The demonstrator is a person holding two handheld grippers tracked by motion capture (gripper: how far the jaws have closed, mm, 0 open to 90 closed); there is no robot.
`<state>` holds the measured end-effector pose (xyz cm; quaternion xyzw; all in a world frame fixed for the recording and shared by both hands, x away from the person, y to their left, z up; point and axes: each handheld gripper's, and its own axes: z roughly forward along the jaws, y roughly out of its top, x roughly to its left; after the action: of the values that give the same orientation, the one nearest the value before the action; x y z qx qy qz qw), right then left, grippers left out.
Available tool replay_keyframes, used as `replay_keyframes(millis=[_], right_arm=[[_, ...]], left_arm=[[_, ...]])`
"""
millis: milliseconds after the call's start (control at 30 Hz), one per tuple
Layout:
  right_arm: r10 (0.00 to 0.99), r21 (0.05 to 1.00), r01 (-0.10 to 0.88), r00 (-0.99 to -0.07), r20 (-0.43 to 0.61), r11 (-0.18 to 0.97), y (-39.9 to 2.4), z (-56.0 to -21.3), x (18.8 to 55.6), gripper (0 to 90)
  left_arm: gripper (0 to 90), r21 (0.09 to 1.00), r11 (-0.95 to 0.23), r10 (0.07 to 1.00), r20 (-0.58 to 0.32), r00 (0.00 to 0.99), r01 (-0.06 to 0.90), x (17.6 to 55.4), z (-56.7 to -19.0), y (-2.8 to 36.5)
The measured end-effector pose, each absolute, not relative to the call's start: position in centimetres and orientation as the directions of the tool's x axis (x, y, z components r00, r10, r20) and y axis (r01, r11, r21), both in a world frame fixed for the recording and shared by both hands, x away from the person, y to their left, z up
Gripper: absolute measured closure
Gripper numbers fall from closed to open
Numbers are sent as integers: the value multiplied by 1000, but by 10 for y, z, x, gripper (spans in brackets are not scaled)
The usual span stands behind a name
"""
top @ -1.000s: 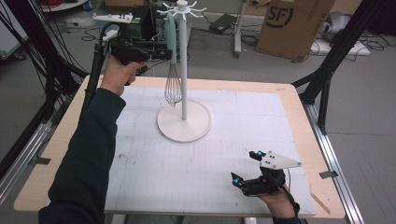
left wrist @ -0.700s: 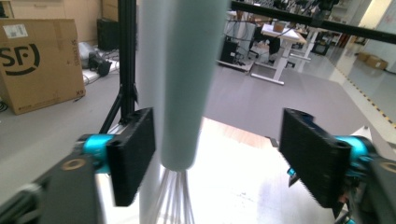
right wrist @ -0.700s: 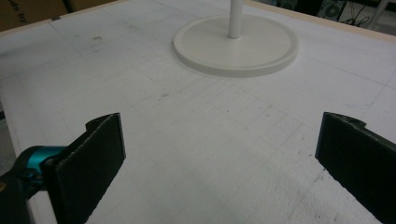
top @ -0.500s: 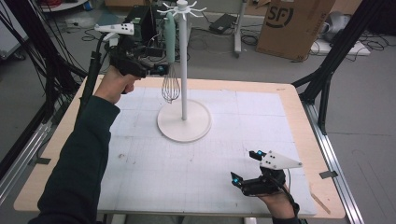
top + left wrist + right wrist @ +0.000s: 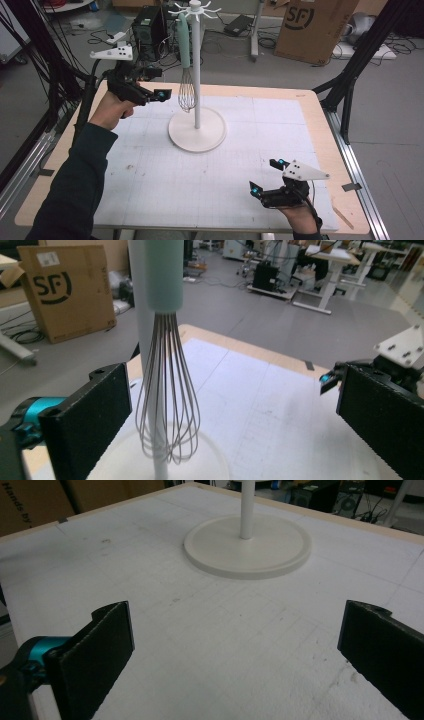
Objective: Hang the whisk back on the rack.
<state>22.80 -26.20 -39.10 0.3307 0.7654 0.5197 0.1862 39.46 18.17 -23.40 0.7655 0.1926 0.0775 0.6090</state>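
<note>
A whisk (image 5: 186, 95) with a mint-green handle (image 5: 184, 42) hangs from a hook at the top of a white stand (image 5: 196, 131) on the table's far middle. My left gripper (image 5: 159, 84) is held open in the air just left of the whisk's wires, not touching them. In the left gripper view the whisk (image 5: 167, 405) hangs between the spread jaws, in front of the stand's pole. My right gripper (image 5: 265, 176) rests open near the table's front right with nothing in it. The stand's round base (image 5: 247, 545) lies ahead of it in the right gripper view.
A white gridded mat (image 5: 215, 165) covers the wooden table (image 5: 320, 115). A cardboard box (image 5: 315, 25) and cables lie on the floor beyond the far edge. Black frame legs (image 5: 350, 85) stand at the right.
My left gripper has drawn back to the left from the whisk's handle and come lower, level with the wires. The whisk still hangs on the stand. The right gripper has not moved.
</note>
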Motion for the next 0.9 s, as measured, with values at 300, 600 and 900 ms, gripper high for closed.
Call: replay_keyframes(millis=[300,600,900], right_arm=[[711,932,296,-701,62,210,-267,-384,233,4],[718,940,290,-692,75,181,-272,-379,236,4],[717,945,290,-690,95,153,-272,-375,242,4]], left_arm=[[17,961,-201,391,-99,915,190,368,-254,194],[17,957,-223,388,-88,918,186,345,-280,201],[17,951,-230,386,-107,916,208,328,-312,204]])
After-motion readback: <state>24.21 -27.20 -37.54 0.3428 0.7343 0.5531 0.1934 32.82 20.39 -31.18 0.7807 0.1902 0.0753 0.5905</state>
